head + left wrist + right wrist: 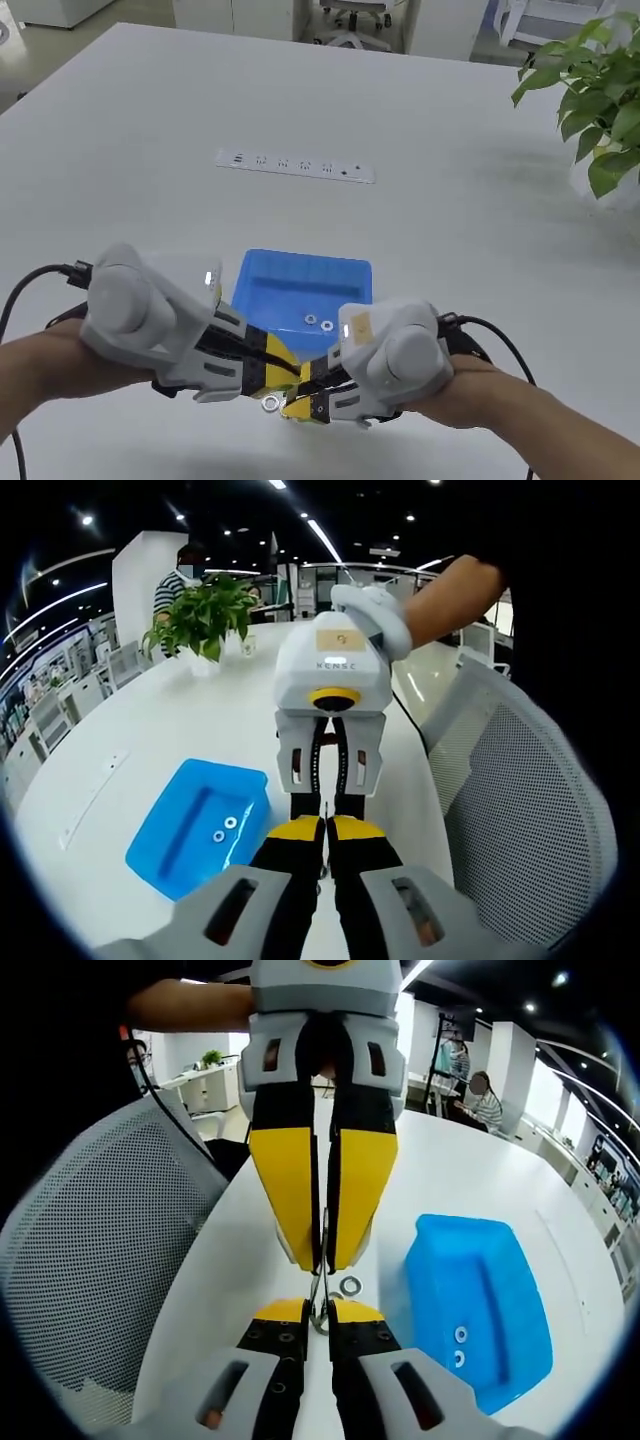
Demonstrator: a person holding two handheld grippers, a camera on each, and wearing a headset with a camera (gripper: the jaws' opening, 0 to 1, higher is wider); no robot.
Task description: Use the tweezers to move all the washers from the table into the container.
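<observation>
Left tool [325,825], right tool [318,1310] tip to tip, both pinching tweezers [318,1285]; washer [350,1285] beside; container [290,290] rim near.

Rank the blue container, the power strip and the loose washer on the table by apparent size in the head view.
1. Blue container: largest in area.
2. Power strip: slightly longer but far thinner. It lies farther off, so its true size is unsure.
3. Washer: smallest.

That container [290,285] is glossy blue plastic, and the washers [351,1285] and tweezers [318,1295] look like shiny bare metal. The table [450,220] looks smooth, matt white, and the chair [90,1260] back is grey woven mesh.
</observation>
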